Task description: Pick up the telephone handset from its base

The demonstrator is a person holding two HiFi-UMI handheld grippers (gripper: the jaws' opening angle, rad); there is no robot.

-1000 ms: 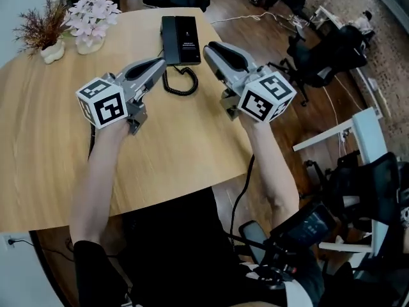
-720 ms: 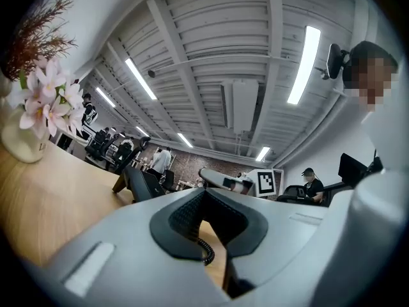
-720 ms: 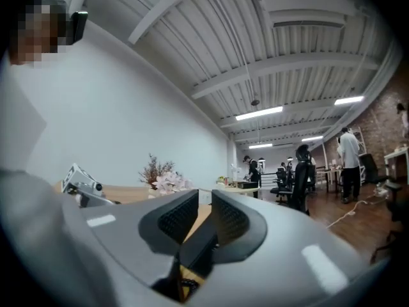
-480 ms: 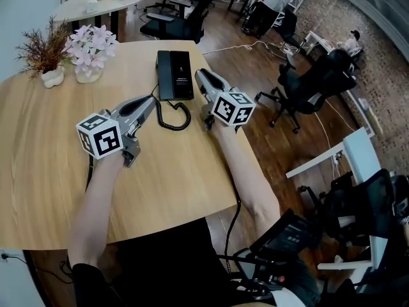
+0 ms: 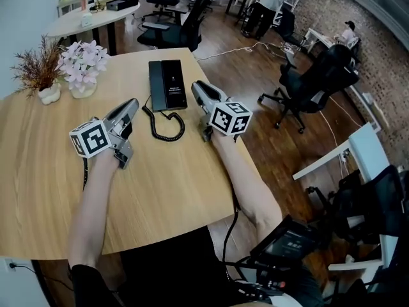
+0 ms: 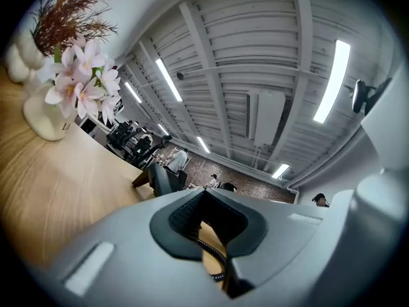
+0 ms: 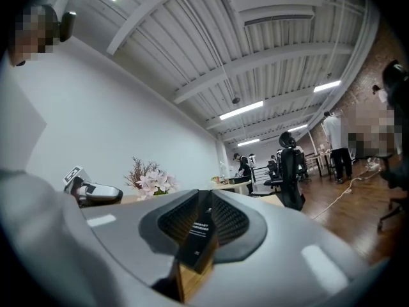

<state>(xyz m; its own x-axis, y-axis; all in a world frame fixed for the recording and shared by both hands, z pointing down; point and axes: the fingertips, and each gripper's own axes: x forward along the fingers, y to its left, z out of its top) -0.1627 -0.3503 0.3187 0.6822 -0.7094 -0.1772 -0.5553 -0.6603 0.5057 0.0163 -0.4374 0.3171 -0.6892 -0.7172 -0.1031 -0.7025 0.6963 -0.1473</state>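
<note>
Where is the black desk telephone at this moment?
In the head view, the black desk telephone lies on the wooden table, far side, just left of the right tool.

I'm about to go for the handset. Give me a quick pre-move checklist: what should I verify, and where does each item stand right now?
1. Handset seated on the telephone: ok, it lies flat on the base.
2. Right hand-held gripper jaws apart for a grasp: not ok, together and empty.
3. Left hand-held gripper jaws apart: not ok, together and empty.
4. Right hand-held gripper aimed at the telephone: ok, it shows straight ahead in the right gripper view.
5. Coiled cord free: ok, loose on the table between the two grippers.
6. Flowers out of the way: ok, well left of the telephone.
</note>
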